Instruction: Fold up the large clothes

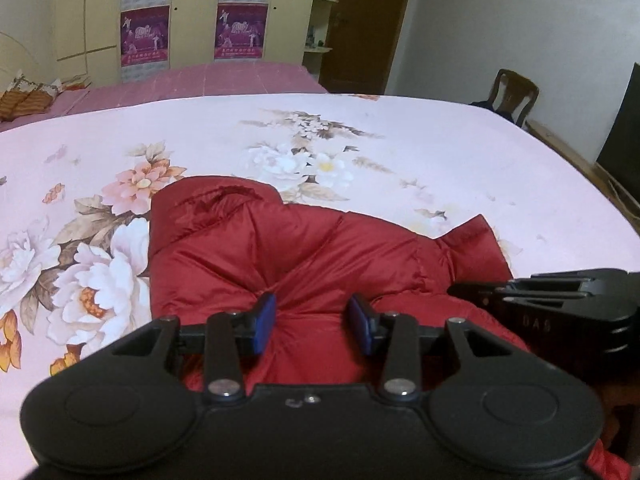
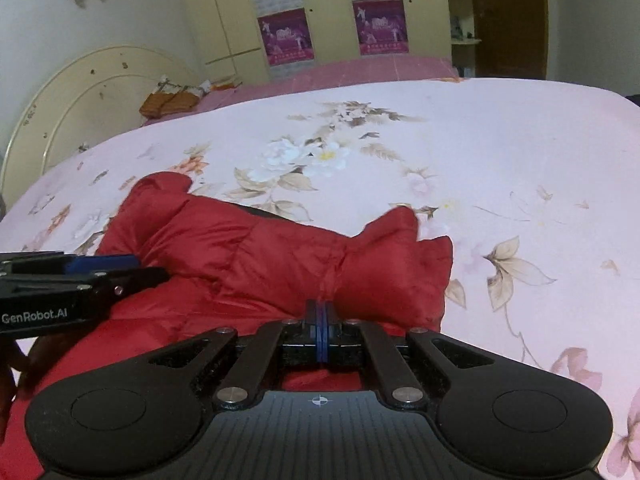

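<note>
Now both grippers are working a red jacket (image 1: 304,248) on the bed (image 1: 440,152)
Left gripper (image 1: 312,320) is standing apart over it; right gripper (image 2: 320,320) is pinching its fabric tight

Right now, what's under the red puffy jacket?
The red puffy jacket lies on a pink flowered bedsheet. Whatever is directly beneath it is covered.

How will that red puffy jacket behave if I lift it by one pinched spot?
The red jacket will probably sag and drape, since it already bunches around the right gripper. Its shiny shell looks slippery, and the quilted padding suggests it is light for its bulk.
</note>
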